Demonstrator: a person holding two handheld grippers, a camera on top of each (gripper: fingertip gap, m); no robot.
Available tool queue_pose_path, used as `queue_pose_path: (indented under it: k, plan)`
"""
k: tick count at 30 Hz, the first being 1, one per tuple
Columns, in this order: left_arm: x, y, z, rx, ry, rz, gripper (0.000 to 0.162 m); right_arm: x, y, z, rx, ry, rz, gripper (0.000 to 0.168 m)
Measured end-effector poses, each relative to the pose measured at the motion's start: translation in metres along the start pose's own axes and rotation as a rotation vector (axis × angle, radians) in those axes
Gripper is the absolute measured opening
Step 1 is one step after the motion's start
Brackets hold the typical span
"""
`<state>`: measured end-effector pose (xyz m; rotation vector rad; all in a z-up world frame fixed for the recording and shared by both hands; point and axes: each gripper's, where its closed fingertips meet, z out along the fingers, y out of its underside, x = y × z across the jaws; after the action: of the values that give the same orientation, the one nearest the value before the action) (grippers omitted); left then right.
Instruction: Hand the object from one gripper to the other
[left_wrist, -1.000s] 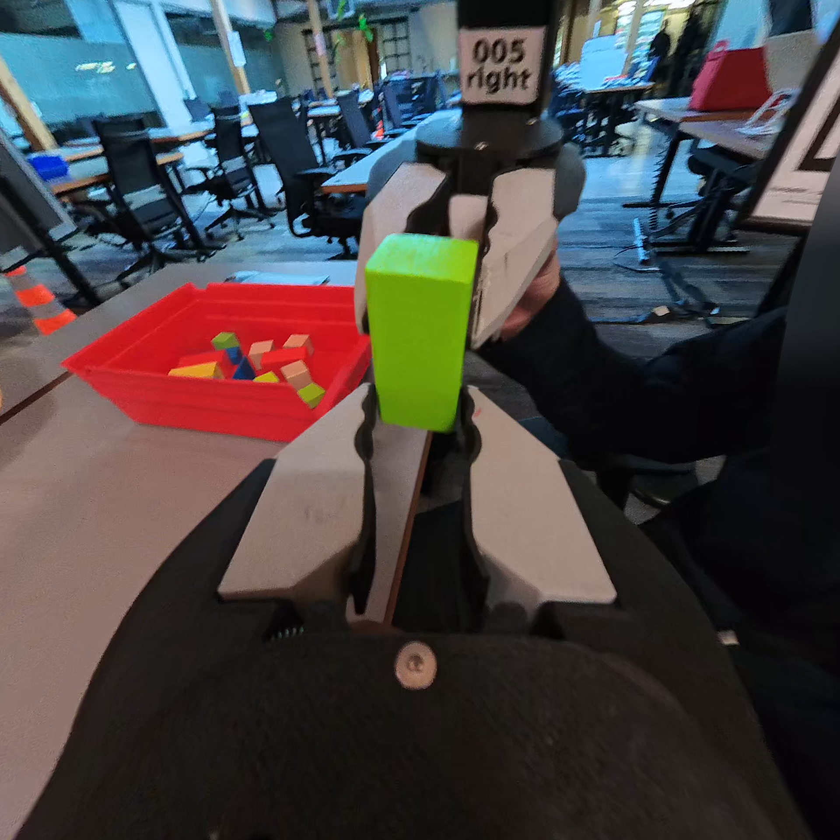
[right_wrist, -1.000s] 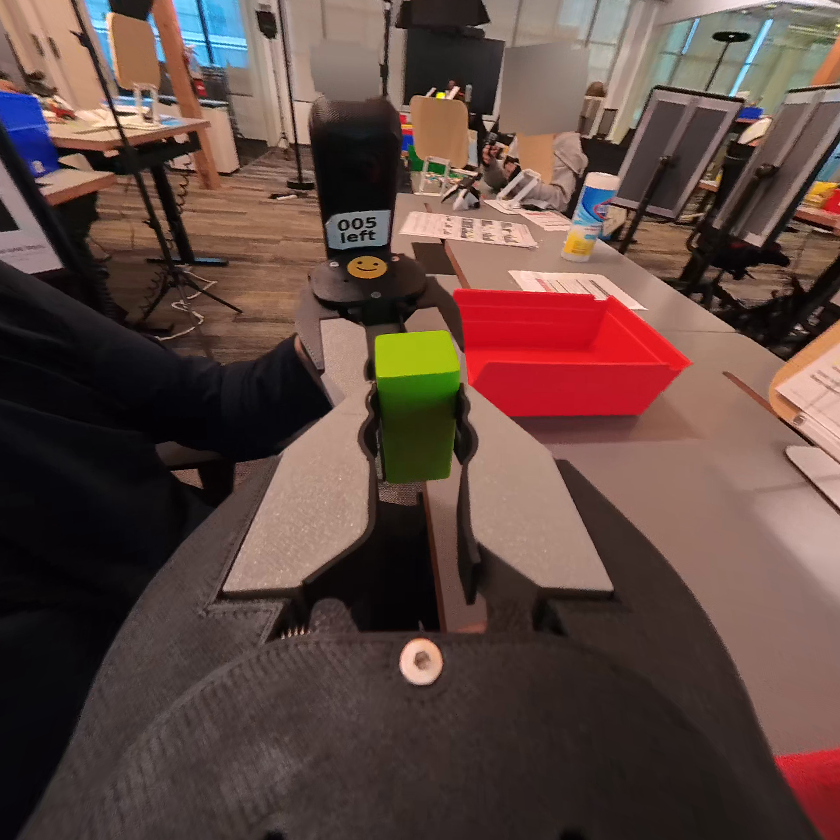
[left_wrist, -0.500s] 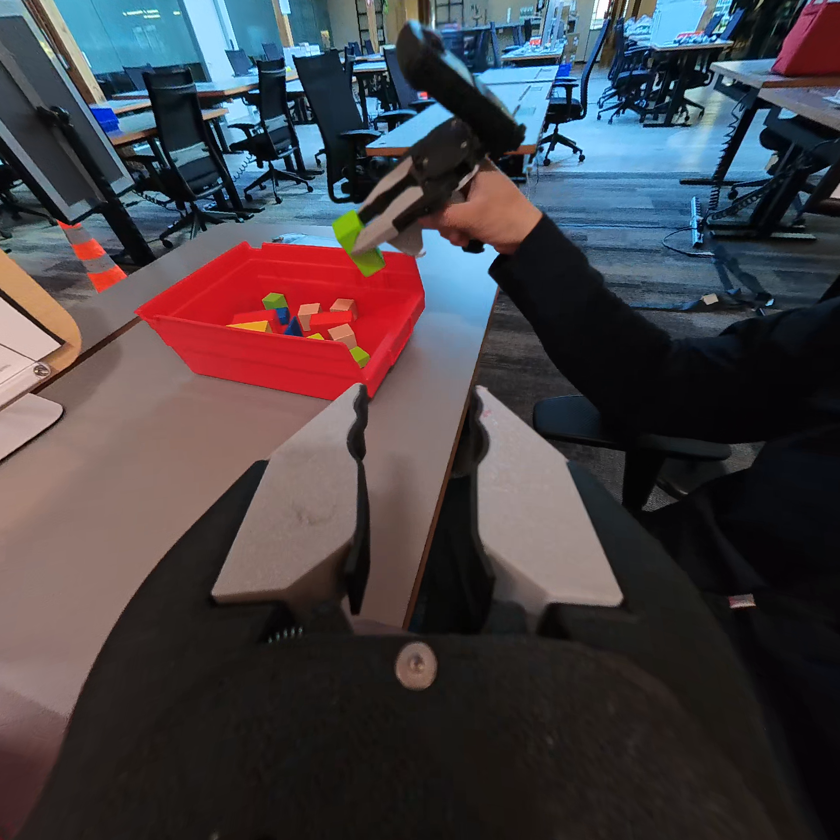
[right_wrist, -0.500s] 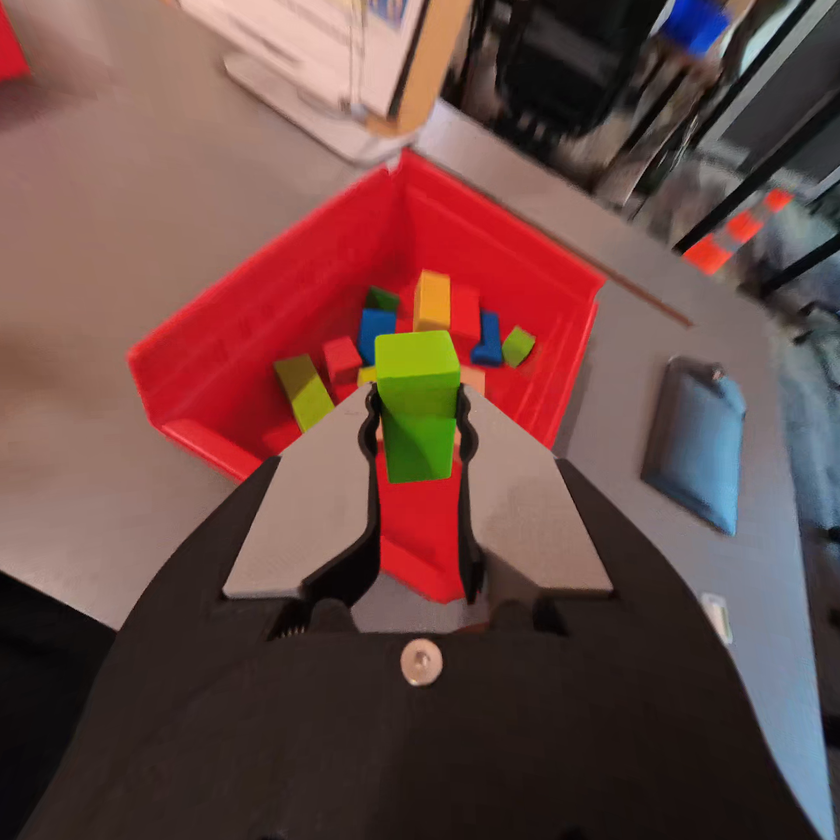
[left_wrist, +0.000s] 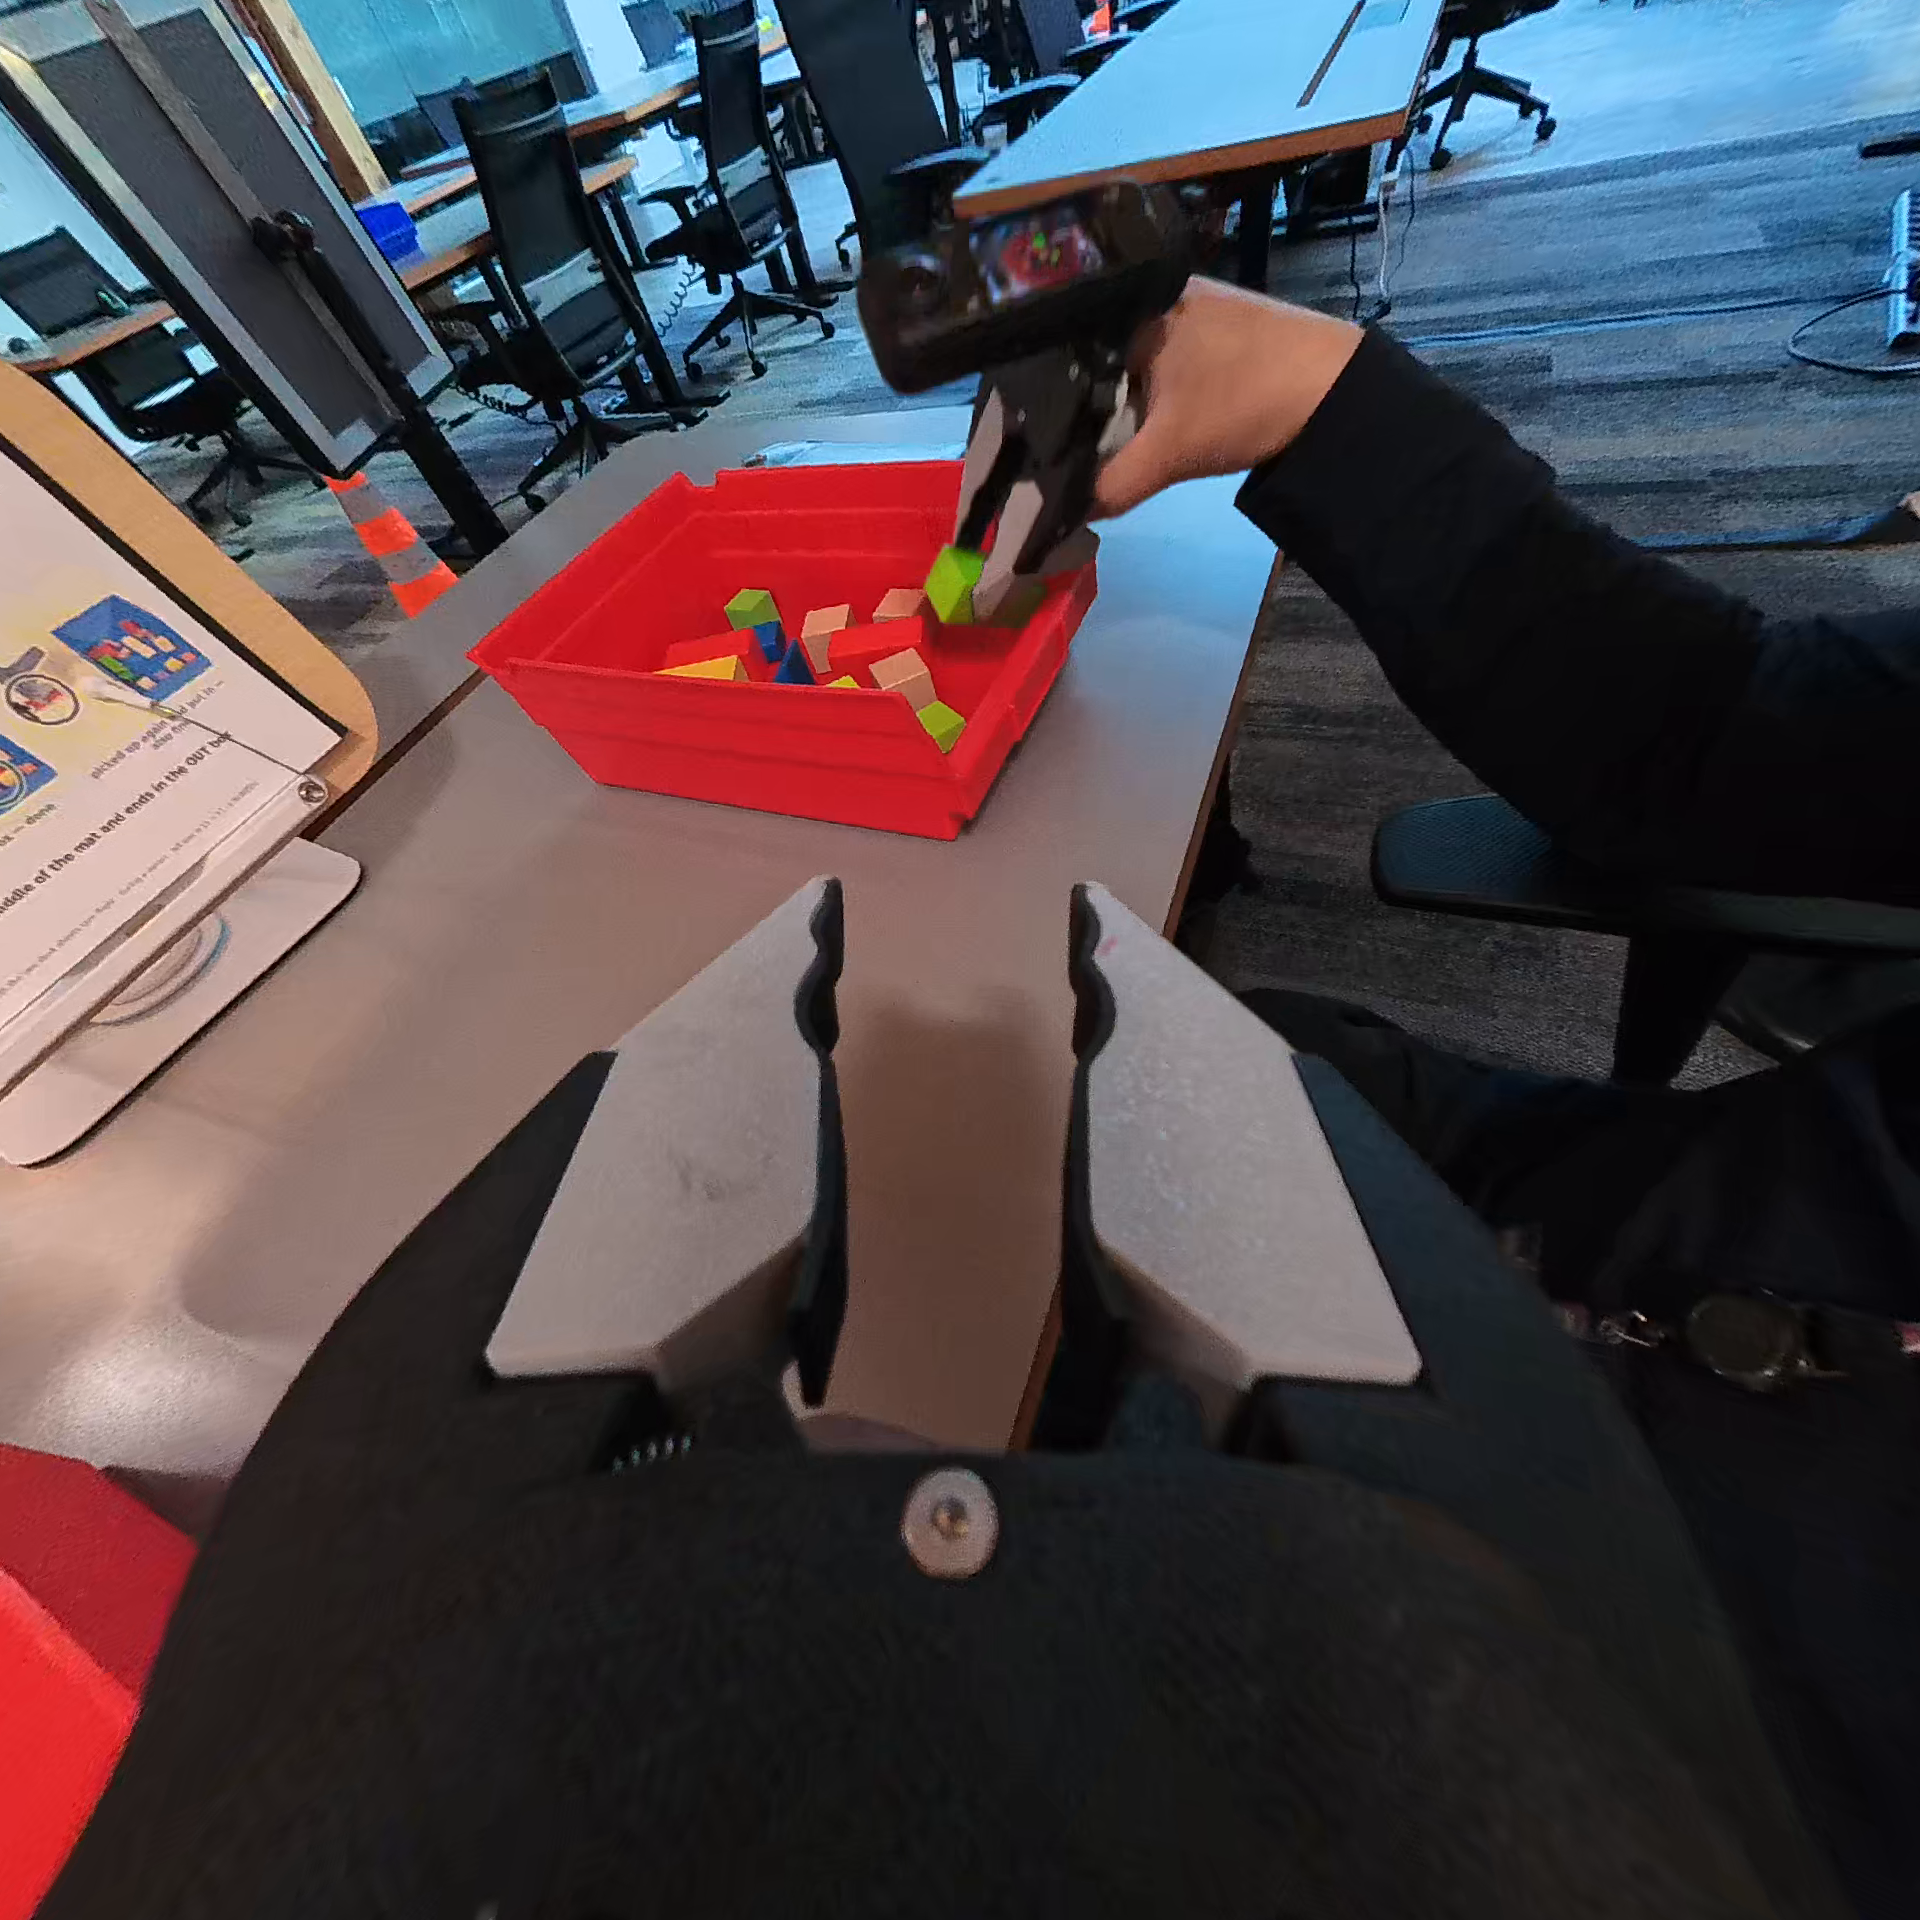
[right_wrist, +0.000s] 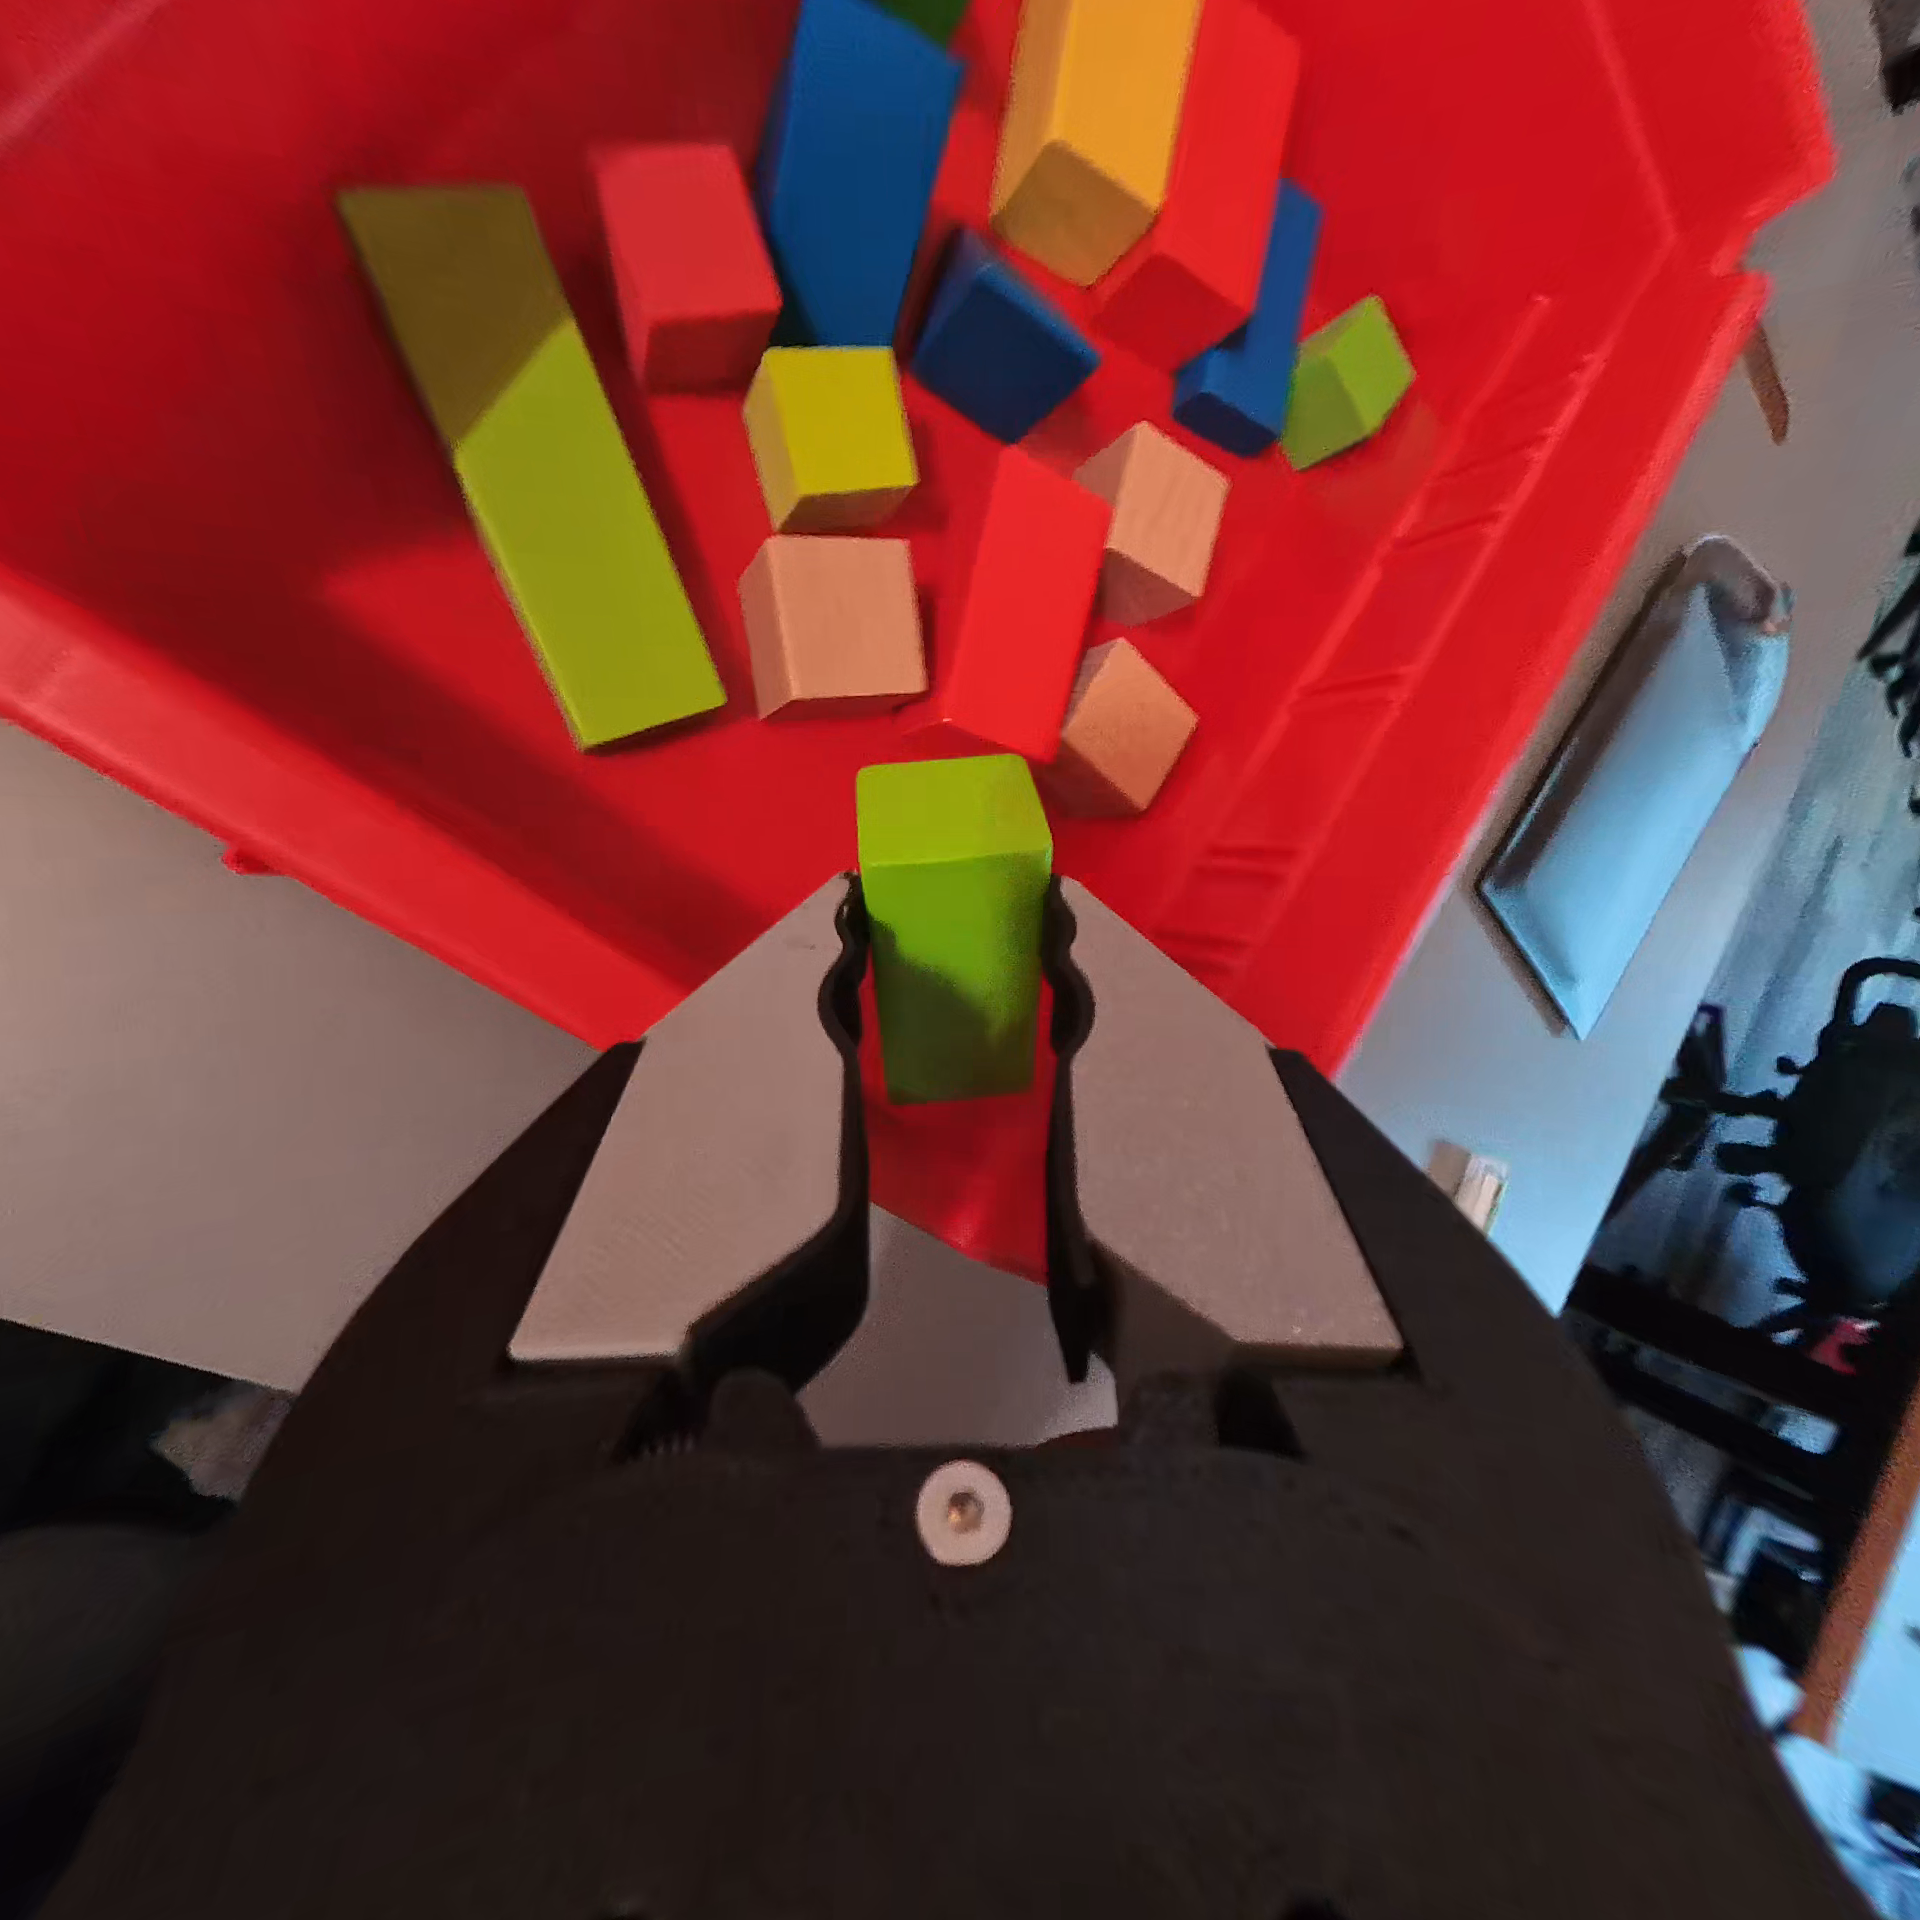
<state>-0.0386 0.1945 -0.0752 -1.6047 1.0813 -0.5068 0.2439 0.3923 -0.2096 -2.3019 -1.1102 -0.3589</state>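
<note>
left gripper (left_wrist: 951, 935): grey wedge-shaped fingers, wavy black pads, black body, one silver screw
right gripper (right_wrist: 951, 935): same grey fingers, black pads, black body, silver screw; camera block on top
sleeve (left_wrist: 1579, 623): dark, long

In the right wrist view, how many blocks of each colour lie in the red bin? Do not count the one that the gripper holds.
Green blocks: 2
Yellow-green block: 1
Orange-yellow block: 1
Red blocks: 3
Blue blocks: 3
Plain wood blocks: 3
Total: 13
Left out: the held green block in the right gripper, and a sliver cut off at the top edge.
</note>
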Motion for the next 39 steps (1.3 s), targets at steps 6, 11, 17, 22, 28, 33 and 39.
queue_pose_path:
  k: [6, 11, 17, 22, 28, 33, 39]
  plan:
    - [-0.004, 0.004, -0.001, -0.011, -0.008, 0.0, 0.041, -0.007, 0.006, 0.015, -0.063, 0.017, -0.092, 0.032]
    - [-0.004, 0.004, -0.001, -0.008, -0.005, -0.004, 0.041, 0.015, -0.025, -0.018, 0.155, 0.085, 0.026, 0.031]
    - [-0.01, 0.005, -0.002, -0.012, -0.025, -0.016, 0.042, 0.045, -0.053, -0.07, 0.437, 0.161, 0.225, 0.017]
    - [-0.031, 0.008, -0.012, -0.004, -0.102, -0.104, 0.051, 0.05, -0.062, -0.099, 0.595, 0.12, 0.336, 0.022]
    - [-0.078, 0.01, -0.062, 0.059, -0.258, -0.229, 0.064, 0.052, -0.072, -0.129, 0.736, 0.107, 0.383, 0.054]
    - [-0.104, 0.019, -0.118, 0.116, -0.33, -0.297, 0.065, 0.047, -0.078, -0.146, 0.797, 0.097, 0.374, 0.056]
    - [-0.163, 0.113, -0.183, -0.255, -0.708, -0.325, 0.056, 0.039, -0.091, -0.163, 0.891, 0.08, 0.379, 0.046]
